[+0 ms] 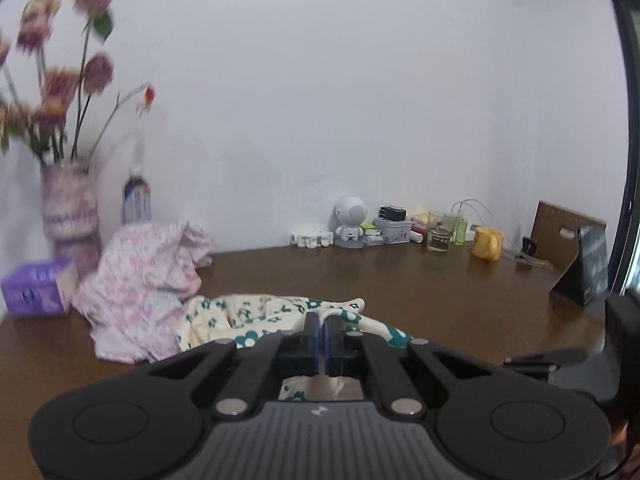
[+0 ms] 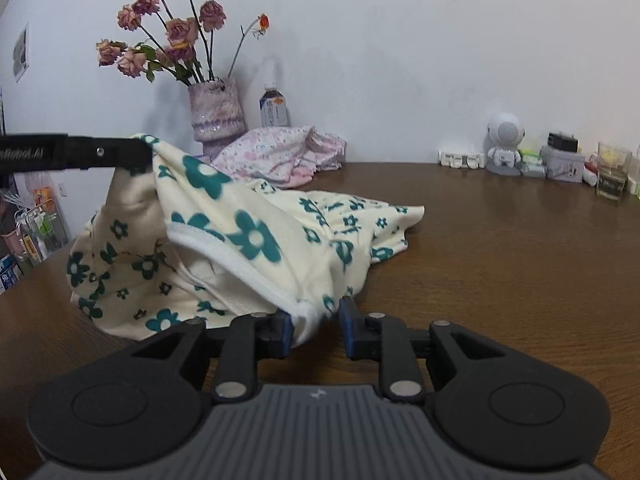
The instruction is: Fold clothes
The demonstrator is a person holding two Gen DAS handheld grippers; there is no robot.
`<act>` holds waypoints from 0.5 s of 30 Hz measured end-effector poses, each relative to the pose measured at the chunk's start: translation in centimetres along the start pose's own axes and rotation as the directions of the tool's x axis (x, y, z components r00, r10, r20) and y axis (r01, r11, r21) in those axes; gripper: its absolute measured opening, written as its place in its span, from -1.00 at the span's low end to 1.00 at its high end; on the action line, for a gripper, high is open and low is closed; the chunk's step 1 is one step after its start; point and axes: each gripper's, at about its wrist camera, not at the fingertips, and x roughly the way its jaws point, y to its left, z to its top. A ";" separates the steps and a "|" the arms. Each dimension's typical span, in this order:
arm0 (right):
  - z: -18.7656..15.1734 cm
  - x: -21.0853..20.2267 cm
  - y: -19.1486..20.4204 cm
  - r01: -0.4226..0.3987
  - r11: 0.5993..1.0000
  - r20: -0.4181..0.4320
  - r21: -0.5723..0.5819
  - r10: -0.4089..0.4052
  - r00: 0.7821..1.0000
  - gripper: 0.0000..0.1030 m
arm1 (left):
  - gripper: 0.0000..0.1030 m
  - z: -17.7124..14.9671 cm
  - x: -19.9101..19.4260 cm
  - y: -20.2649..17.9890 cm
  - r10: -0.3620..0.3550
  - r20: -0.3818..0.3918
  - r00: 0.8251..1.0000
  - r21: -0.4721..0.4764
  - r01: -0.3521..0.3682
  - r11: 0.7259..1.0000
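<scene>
A cream garment with teal flowers point(image 2: 248, 236) lies bunched on the brown table point(image 2: 500, 264). My left gripper point(image 1: 321, 326) is shut on a fold of it point(image 1: 256, 312). In the right wrist view the left gripper point(image 2: 138, 156) comes in from the left and holds one corner lifted above the table. My right gripper point(image 2: 318, 328) is open at the garment's near edge. The white hem point(image 2: 308, 312) sits between its blue pads, against the left pad point(image 2: 286, 330). A pink floral garment point(image 2: 280, 152) lies crumpled behind, near the wall.
A vase of dried roses point(image 2: 216, 116), a bottle point(image 2: 274, 110) and a purple box point(image 1: 34, 288) stand at the back left. Along the wall are a white figurine point(image 2: 504, 144), a tin point(image 2: 562, 164), a glass point(image 2: 610, 176), a yellow mug point(image 1: 488, 242) and a brown board point(image 1: 568, 236).
</scene>
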 end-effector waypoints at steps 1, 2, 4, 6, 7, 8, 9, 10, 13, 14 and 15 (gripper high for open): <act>-0.1 0.1 -0.2 -0.001 1.000 -0.004 0.005 0.001 1.000 -0.56 | -0.98 0.1 0.2 0.5 0.000 -0.005 1.000 -0.020 0.000 1.000; -0.1 0.1 -0.3 0.002 1.000 -0.005 0.009 -0.002 1.000 -0.55 | -0.98 0.2 0.4 1.0 -0.001 -0.010 1.000 -0.039 0.001 0.999; -0.2 0.2 -0.5 0.015 1.000 -0.010 0.010 -0.015 1.000 -0.52 | -0.98 0.1 0.6 1.8 -0.004 -0.018 1.000 -0.069 0.003 0.998; -0.3 0.3 -0.5 0.007 1.000 -0.010 0.017 -0.007 1.000 -0.48 | -0.98 -0.1 0.9 2.5 -0.003 -0.027 1.000 -0.093 0.001 0.996; -0.3 0.3 -0.6 0.004 1.000 -0.010 0.020 -0.003 1.000 -0.50 | -0.98 -0.3 1.1 2.8 0.002 -0.032 0.999 -0.099 -0.005 0.995; -0.3 0.3 -0.6 -0.001 1.000 -0.009 0.023 0.001 1.000 -0.65 | -0.98 -0.4 1.3 3.0 0.008 -0.040 0.999 -0.101 -0.012 0.995; -0.3 0.3 -0.6 -0.014 1.000 -0.007 0.024 0.015 1.000 -0.74 | -0.97 -0.7 1.5 3.2 0.014 -0.048 0.999 -0.102 -0.019 0.995; -0.2 0.3 -0.4 -0.032 0.999 -0.003 0.022 0.032 0.999 -0.88 | -0.92 -0.9 1.6 3.2 0.028 -0.061 0.998 -0.097 -0.034 0.995; 0.0 0.0 0.3 -0.061 0.998 0.019 0.004 0.061 0.998 -0.94 | -0.38 -1.8 1.7 3.4 0.102 -0.089 0.991 -0.078 -0.109 0.991; 0.2 -0.2 0.4 -0.075 0.997 0.027 0.011 0.074 0.997 -0.95 | -0.21 -2.1 1.6 3.5 0.132 -0.095 0.987 -0.073 -0.139 0.988; 0.4 -0.5 0.4 -0.089 0.996 0.036 0.020 0.088 0.995 -0.96 | 0.02 -2.3 1.3 3.6 0.157 -0.091 0.983 -0.067 -0.163 0.984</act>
